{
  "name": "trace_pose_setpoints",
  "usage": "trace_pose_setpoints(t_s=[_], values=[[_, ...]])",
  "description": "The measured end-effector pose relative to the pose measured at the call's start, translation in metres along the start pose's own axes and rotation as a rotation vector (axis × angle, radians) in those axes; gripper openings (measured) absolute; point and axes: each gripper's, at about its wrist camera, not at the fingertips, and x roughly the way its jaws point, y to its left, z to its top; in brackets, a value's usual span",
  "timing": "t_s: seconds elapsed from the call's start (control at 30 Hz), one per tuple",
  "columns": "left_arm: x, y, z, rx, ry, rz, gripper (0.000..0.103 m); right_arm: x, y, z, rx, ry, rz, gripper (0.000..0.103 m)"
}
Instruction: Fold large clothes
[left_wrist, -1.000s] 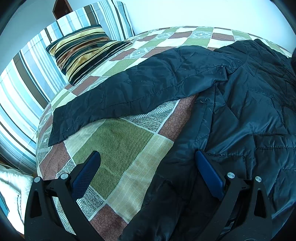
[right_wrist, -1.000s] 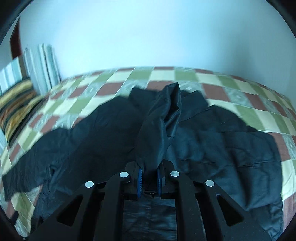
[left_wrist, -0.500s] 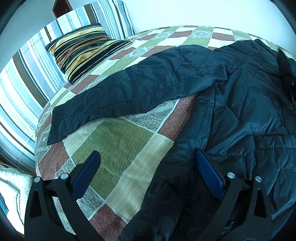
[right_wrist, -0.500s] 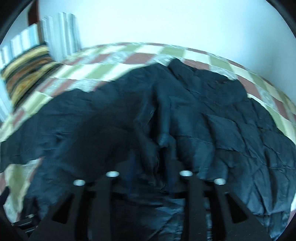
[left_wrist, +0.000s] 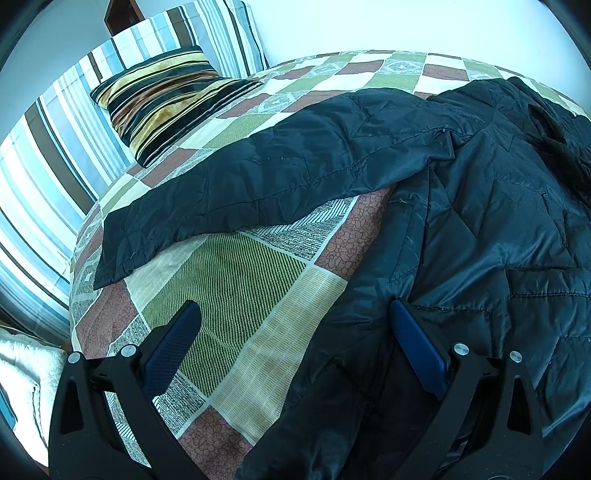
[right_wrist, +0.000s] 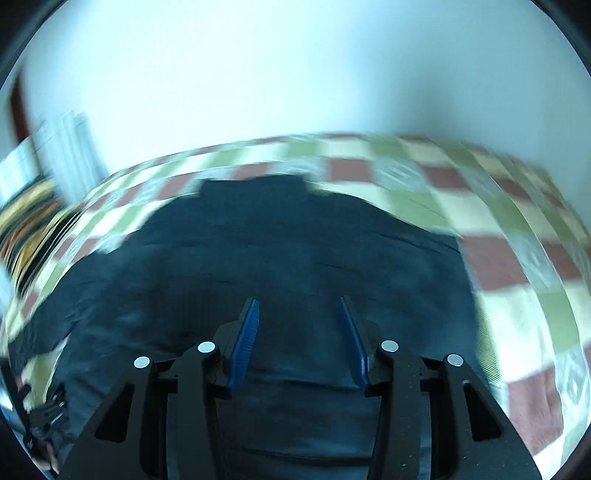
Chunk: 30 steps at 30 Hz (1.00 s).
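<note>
Gaping part-open, the right gripper (right_wrist: 298, 306) has just released the jacket (right_wrist: 295, 258).

jacket (left_wrist: 480, 240) spread on bedspread (left_wrist: 236, 280), sleeve (left_wrist: 258, 181) stretching left toward pillow (left_wrist: 162, 99)

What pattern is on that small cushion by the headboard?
The velvety cushion has gold, black and brown stripes, clearest in the left wrist view.

Both views fisheye: strong barrel distortion, straight edges bowed, black vignette at corners. Cool bluish cast, soft diffuse daylight, no hard shadows. Left wrist view sharp throughout; faint sheen on dark jacket (left_wrist: 461, 229), white wall (left_wrist: 369, 26) near blown out. Right wrist view heavily motion-blurred, bedspread (right_wrist: 498, 229) checks smeared sideways; only right gripper (right_wrist: 298, 314) crisp.
</note>
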Motion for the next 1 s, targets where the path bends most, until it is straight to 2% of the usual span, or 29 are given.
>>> trace_pose_setpoints(t_s=[0.13, 0.27, 0.4, 0.63, 0.8, 1.0], values=[[0.000, -0.001, 0.000, 0.006, -0.002, 0.008, 0.101, 0.005, -0.059, 0.000, 0.090, -0.009, -0.123, 0.044], [-0.002, -0.004, 0.000, 0.015, -0.004, 0.020, 0.101, 0.017, -0.090, -0.003, 0.152, 0.014, -0.162, 0.044], [-0.003, -0.006, 0.000, 0.025, -0.006, 0.033, 0.101, 0.035, -0.102, -0.012, 0.161, 0.061, -0.182, 0.038], [-0.004, -0.007, 0.001, 0.031, -0.007, 0.040, 0.101, 0.055, -0.108, -0.026, 0.176, 0.093, -0.172, 0.038], [-0.008, 0.001, 0.003, 0.012, -0.009, 0.009, 0.101, 0.058, -0.109, -0.030, 0.178, 0.078, -0.175, 0.040], [-0.022, 0.021, 0.003, 0.004, -0.027, 0.012, 0.101, 0.059, -0.108, -0.032, 0.169, 0.066, -0.191, 0.045]])
